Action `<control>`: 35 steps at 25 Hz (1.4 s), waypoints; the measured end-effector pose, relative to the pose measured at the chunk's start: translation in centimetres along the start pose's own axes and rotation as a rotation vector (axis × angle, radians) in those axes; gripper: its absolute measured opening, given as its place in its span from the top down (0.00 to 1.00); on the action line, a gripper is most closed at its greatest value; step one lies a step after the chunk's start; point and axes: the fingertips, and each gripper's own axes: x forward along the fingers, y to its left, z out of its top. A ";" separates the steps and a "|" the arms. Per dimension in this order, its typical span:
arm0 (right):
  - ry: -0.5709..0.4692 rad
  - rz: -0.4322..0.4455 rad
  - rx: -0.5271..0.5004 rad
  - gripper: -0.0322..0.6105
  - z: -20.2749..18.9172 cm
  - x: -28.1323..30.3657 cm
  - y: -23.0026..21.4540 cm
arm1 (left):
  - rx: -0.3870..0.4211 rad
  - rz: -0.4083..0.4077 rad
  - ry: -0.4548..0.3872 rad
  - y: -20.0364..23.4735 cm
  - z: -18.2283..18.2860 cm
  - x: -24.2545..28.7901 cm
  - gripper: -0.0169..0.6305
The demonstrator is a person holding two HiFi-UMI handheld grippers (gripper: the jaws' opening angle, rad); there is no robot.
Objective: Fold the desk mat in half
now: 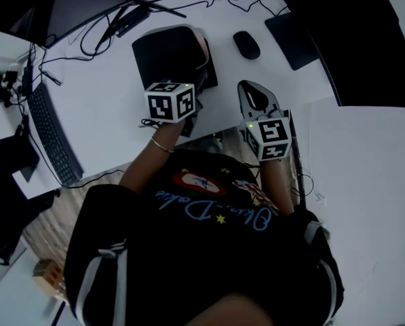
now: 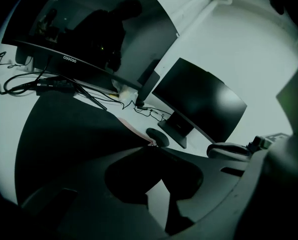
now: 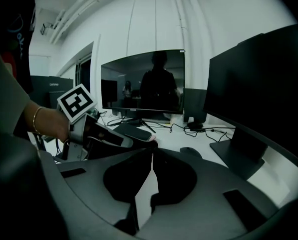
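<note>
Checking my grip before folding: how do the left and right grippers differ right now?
The left gripper pinches the desk mat by its pink-backed edge; the right gripper holds nothing. The left gripper sits over the mat; the right gripper is beside it, above bare white desk. Both have their jaws closed.

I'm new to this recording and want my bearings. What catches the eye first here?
The black desk mat on the white desk stands out, seemingly doubled over, pink underside showing along its right edge in the head view. The left hand-held gripper pinches its edge; the right hand-held gripper hangs shut and empty beside it, near the mouse.
</note>
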 end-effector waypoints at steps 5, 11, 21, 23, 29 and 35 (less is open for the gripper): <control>-0.008 -0.004 0.011 0.95 -0.1 -0.5 -0.4 | 0.018 -0.020 0.048 -0.4 -1.1 1.0 0.88; -0.025 -0.004 0.016 0.95 0.7 -0.5 -0.3 | 0.067 -0.083 0.044 -1.6 -1.0 1.3 0.80; -0.098 0.030 0.003 0.95 3.4 0.4 0.7 | 0.079 -0.111 -0.085 -2.1 1.4 -3.3 0.74; -0.121 0.051 0.001 0.95 4.2 0.7 1.2 | 0.107 -0.092 -0.124 -1.8 2.2 -4.8 0.75; -0.211 0.128 0.021 0.95 7.2 1.5 3.1 | 0.222 -0.010 -0.258 -0.9 4.6 -10.1 0.92; -0.270 0.250 0.034 0.95 9.8 2.3 6.2 | 0.313 0.045 -0.390 -0.7 6.2 -15.0 0.96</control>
